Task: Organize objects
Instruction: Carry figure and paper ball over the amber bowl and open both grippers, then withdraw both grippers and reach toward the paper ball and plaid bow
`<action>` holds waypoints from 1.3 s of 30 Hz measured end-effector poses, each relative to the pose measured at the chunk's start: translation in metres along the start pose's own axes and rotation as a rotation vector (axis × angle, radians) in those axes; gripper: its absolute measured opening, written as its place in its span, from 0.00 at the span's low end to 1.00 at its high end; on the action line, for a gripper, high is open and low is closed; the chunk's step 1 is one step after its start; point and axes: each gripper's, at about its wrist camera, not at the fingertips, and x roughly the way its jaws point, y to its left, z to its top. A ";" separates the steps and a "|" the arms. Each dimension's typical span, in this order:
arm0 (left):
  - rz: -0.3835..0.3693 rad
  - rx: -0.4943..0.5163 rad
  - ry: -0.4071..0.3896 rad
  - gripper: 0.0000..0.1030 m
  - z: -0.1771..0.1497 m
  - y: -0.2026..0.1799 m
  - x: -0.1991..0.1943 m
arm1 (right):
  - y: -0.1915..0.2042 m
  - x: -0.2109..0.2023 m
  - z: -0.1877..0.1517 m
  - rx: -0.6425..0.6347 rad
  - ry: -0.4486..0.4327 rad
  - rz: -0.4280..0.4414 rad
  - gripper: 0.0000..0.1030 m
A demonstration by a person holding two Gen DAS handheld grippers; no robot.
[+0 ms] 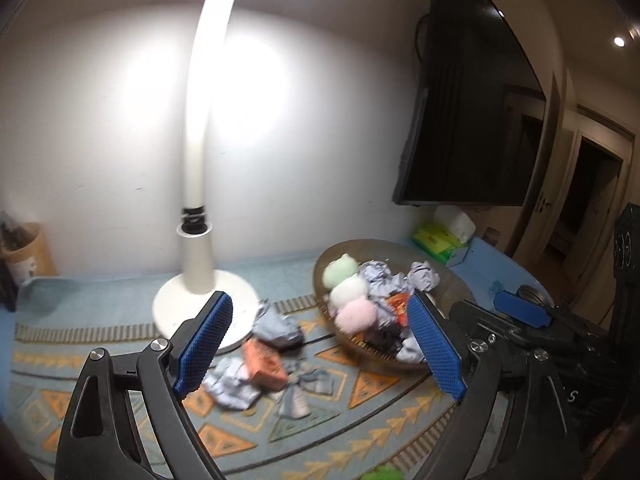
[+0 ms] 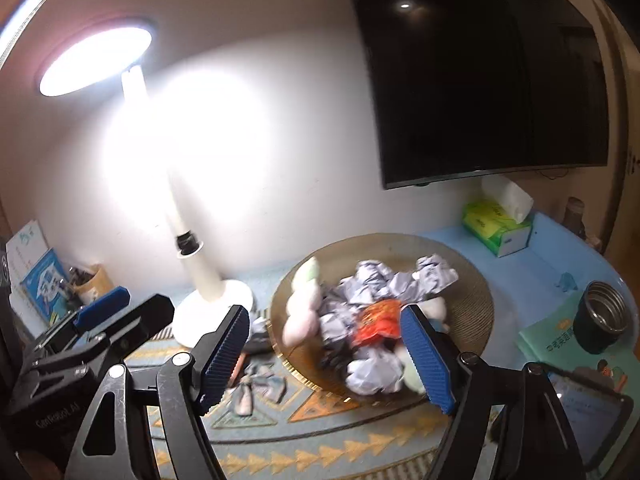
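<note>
A round woven basket sits on the patterned mat, filled with crumpled grey paper balls, pastel plush balls and a red-orange wrapper. On the mat left of it lie more crumpled papers, an orange packet and a grey bow-shaped piece. My left gripper is open and empty above these loose items. My right gripper is open and empty, hovering over the basket's near rim. Each gripper shows in the other's view.
A white desk lamp stands lit behind the loose items. A green tissue box stands at the back right, a dark metal cup on a green booklet at the right, a tablet near the front right. A wall TV hangs above.
</note>
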 end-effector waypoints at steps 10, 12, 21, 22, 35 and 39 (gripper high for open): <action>0.240 -0.190 0.133 0.88 -0.120 0.094 -0.009 | 0.068 0.031 -0.120 -0.123 0.115 0.073 0.83; 0.234 -0.230 0.141 0.88 -0.125 0.104 -0.007 | 0.073 0.035 -0.127 -0.142 0.120 0.081 0.83; 0.199 -0.260 0.163 0.88 -0.129 0.107 -0.004 | 0.074 0.045 -0.134 -0.160 0.141 0.047 0.84; 0.197 -0.261 0.167 0.88 -0.129 0.107 -0.003 | 0.073 0.046 -0.133 -0.153 0.146 0.047 0.84; 0.196 -0.261 0.176 0.88 -0.130 0.106 -0.002 | 0.074 0.044 -0.133 -0.163 0.138 0.017 0.84; 0.196 -0.261 0.177 0.88 -0.130 0.106 -0.002 | 0.074 0.044 -0.133 -0.162 0.138 0.014 0.85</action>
